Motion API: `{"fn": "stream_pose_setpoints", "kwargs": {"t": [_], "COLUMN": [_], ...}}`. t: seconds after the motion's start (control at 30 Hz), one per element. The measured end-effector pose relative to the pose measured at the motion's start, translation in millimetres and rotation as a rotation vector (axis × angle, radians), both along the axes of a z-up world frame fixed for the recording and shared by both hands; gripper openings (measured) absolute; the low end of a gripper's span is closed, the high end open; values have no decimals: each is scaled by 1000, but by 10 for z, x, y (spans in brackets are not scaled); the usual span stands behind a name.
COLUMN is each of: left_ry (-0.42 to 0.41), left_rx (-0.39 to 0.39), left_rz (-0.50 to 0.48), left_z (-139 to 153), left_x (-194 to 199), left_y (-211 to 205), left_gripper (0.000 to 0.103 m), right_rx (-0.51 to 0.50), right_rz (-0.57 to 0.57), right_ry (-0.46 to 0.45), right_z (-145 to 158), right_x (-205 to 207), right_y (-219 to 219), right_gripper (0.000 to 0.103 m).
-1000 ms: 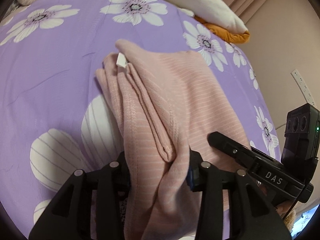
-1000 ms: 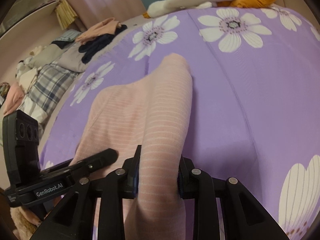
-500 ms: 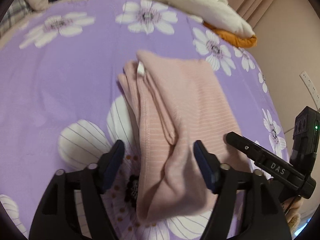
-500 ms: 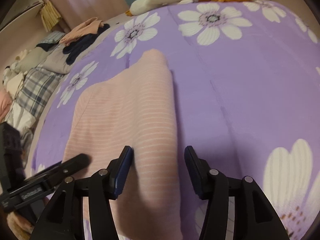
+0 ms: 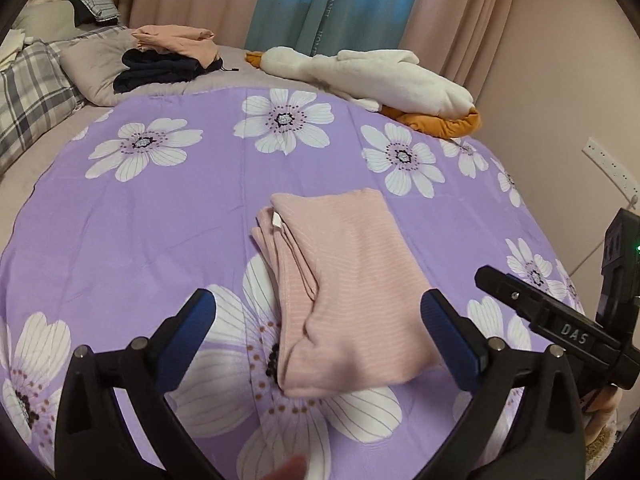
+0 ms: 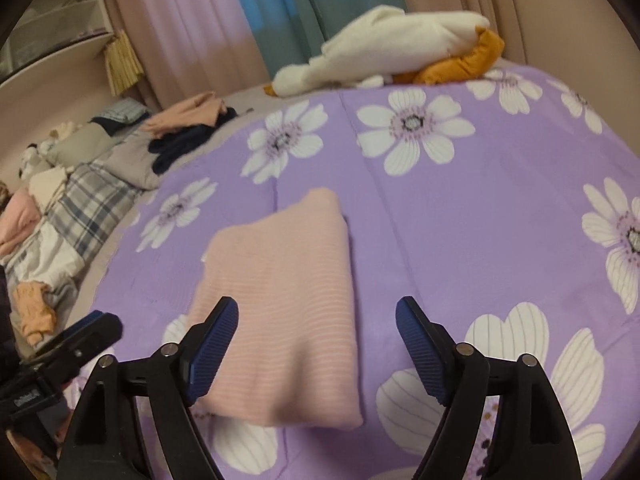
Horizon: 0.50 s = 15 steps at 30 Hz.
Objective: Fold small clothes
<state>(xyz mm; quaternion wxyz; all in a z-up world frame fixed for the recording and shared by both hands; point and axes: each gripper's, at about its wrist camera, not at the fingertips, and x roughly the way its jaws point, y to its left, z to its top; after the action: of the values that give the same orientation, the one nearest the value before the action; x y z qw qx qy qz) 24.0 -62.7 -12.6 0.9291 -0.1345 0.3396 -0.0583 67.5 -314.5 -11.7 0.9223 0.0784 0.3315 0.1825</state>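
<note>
Pink striped garment (image 5: 344, 288) lies folded into a compact rectangle at frame centre on the purple floral sheet (image 5: 132, 220). Left gripper (image 5: 318, 320) hangs spread wide, empty; likewise the right gripper (image 6: 316, 320). This piece looks finished; loose clothes (image 6: 32, 308) at far left seemingly remain.

Bed w/ purple floral sheet (image 5: 160, 216), folded pink garment (image 5: 352, 292) mid, white plush (image 5: 384, 76) at far edge

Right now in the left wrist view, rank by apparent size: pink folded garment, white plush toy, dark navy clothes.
1. pink folded garment, though nearness inflates it
2. white plush toy
3. dark navy clothes
</note>
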Motion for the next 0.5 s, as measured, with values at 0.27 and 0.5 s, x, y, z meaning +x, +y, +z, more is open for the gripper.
{"fn": "stream_pose_setpoints", "kwargs": {"t": [0.27,0.5], "left_ry": [37,43], "left_rx": [29,49], "left_rz": [34,43], "left_z": [-22,14], "left_x": [-126,-211], "left_y": [-32,-51], "left_gripper": [103,103], "right_rx": [-39,-57], "right_rz": [9,5], "right_ry": [-54,-71], "right_z": [94,119], "right_x": [-197,-241], "right_y": [60,103], "right_gripper": [85,86]}}
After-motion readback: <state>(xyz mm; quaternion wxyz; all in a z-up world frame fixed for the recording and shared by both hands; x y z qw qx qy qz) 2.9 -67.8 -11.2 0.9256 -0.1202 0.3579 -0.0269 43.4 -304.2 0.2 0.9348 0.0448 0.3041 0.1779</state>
